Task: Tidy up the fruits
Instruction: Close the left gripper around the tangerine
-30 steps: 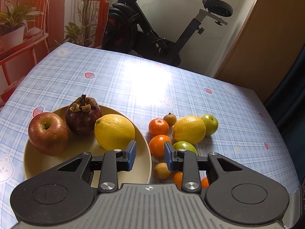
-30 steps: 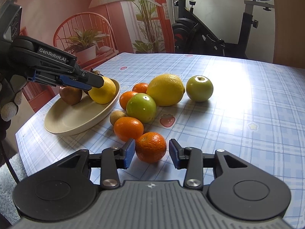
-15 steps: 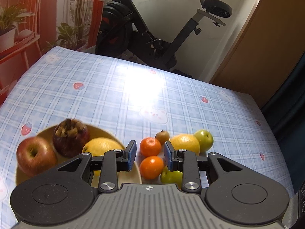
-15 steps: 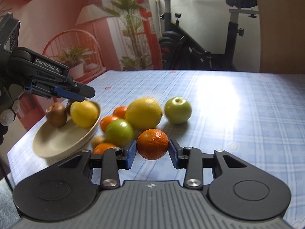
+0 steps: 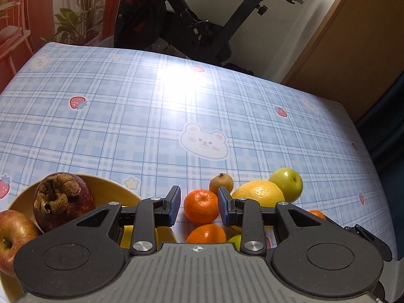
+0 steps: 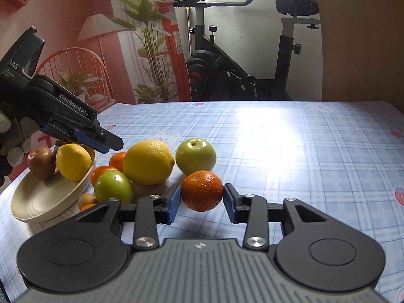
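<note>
- Between right gripper (image 6: 202, 199) pads: mandarin (image 6: 202, 190) pinched, lifted off tablecloth (image 6: 290, 151).
- Left of it: loose fruit pile, then plate (image 6: 38, 202).
- Over plate: left gripper (image 6: 111, 144), jaws spread, holding nothing.

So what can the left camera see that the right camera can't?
Only the left wrist view shows the white bear face printed on the tablecloth and the mangosteen's dried top. Only the right wrist view shows the right tongs clamped on a mandarin, plus the left tongs from outside, above the plate. Both show the big lemon, the green apple and the exercise bike.
</note>
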`<state>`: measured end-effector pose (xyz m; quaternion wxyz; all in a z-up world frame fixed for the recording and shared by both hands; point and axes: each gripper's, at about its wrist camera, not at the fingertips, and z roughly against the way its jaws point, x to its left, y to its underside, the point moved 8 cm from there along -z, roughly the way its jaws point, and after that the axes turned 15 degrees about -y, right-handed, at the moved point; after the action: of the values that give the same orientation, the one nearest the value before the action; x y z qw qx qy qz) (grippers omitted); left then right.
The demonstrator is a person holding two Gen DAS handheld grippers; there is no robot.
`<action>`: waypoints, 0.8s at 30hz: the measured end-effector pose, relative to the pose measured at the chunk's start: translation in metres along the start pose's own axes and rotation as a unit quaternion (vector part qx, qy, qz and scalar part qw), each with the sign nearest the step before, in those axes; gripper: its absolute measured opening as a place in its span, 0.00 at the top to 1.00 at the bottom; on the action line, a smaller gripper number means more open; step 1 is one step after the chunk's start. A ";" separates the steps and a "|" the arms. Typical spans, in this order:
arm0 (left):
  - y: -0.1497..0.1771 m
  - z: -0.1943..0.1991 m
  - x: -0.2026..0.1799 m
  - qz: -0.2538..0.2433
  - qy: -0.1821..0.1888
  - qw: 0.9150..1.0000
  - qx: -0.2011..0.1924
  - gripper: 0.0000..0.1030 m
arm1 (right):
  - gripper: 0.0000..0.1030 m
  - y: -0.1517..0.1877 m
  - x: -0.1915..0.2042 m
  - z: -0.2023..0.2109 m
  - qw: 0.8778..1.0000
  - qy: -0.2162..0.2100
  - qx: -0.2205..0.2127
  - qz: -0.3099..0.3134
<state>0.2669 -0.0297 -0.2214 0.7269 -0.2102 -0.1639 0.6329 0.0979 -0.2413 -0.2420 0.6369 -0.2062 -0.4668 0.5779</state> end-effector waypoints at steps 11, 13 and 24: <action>0.001 -0.005 -0.014 -0.062 0.001 0.998 -0.008 0.66 | 0.61 0.001 0.002 0.001 1.000 -0.007 -0.004 -0.007; 0.003 -0.006 -0.016 -0.081 -0.009 0.997 -0.011 0.66 | 0.61 0.000 0.000 0.001 1.000 -0.008 -0.003 -0.008; 0.008 -0.009 -0.025 -0.121 -0.037 0.992 -0.012 0.63 | 0.61 -0.001 0.000 0.000 1.000 -0.013 -0.001 -0.009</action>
<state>0.2614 -0.0541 -0.2323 0.7888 -0.1737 -0.2225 0.5460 0.0988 -0.2412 -0.2412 0.6359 -0.1951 -0.4773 0.5743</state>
